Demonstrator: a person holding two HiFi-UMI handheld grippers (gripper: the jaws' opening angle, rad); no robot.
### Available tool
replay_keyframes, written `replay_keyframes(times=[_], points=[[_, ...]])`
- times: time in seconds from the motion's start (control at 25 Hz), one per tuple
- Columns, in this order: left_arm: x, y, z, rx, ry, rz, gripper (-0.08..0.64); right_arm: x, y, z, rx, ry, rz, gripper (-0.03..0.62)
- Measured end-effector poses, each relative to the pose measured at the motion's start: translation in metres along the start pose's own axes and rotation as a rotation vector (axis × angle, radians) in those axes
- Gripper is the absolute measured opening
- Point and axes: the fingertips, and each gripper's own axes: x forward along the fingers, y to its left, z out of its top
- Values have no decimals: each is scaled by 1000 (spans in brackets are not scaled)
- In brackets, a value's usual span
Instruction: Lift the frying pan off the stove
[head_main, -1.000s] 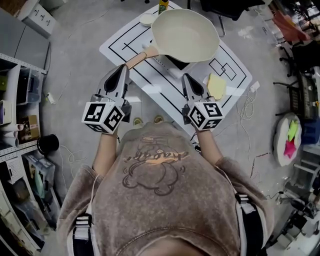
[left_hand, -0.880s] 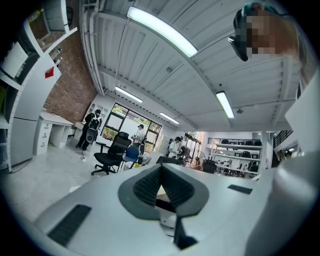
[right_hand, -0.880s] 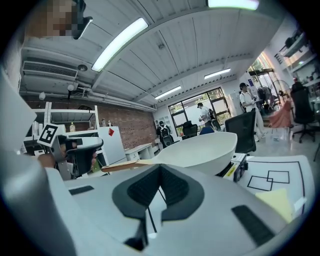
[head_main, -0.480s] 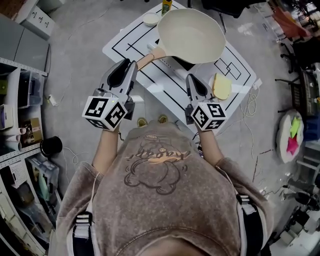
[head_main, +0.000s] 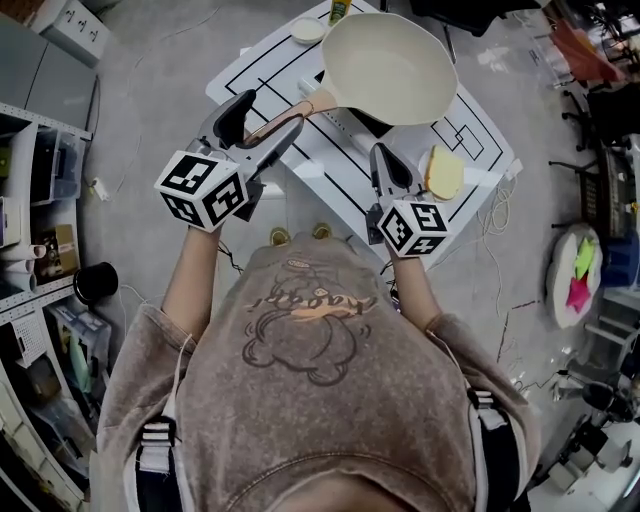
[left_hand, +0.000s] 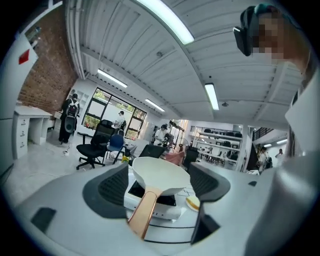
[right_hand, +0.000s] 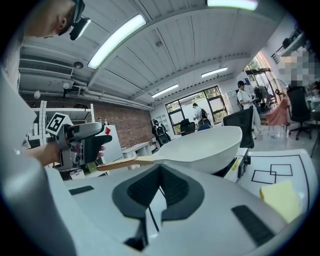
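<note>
A cream frying pan (head_main: 390, 68) sits on a small white stove (head_main: 352, 128) with a black top, its wooden handle (head_main: 283, 122) pointing toward me. My left gripper (head_main: 262, 127) has just been opening its jaws, and they now stand wide on either side of the handle, apart from it. In the left gripper view the handle (left_hand: 144, 214) runs between the two dark pads (left_hand: 113, 187) with a gap on each side, and the pan (left_hand: 159, 175) lies beyond. My right gripper (head_main: 386, 168) is shut and empty, near the table's front edge, short of the pan (right_hand: 200, 147).
A white mat with black lines (head_main: 265, 75) covers the table. A yellow sponge (head_main: 441, 172) lies right of the stove. A small white dish (head_main: 308, 30) and a yellow bottle (head_main: 338, 10) stand at the far edge. Shelves (head_main: 30, 190) line the left, and cables trail on the floor.
The left gripper's jaws went from shut to wide open, and it shifted forward and turned so that the pan handle lies between them. The right gripper stayed put.
</note>
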Motion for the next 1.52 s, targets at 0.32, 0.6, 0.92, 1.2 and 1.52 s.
replay_keyframes(times=[0.32, 0.6, 0.92, 1.2, 1.52], points=[[35, -2, -21, 150, 265, -120, 411, -3, 1, -9, -4, 16, 4, -3], [60, 8, -59, 176, 554, -225, 411, -9, -6, -16, 22, 20, -12, -3], [68, 15, -101, 231, 832, -293, 411, -7, -15, -22, 55, 21, -16, -3], [71, 18, -121, 187, 954, -297, 410, -2, -17, -23, 68, 21, -7, -3], [69, 12, -146, 180, 1075, -335, 400, 4, -18, -26, 79, 33, 3, -3]])
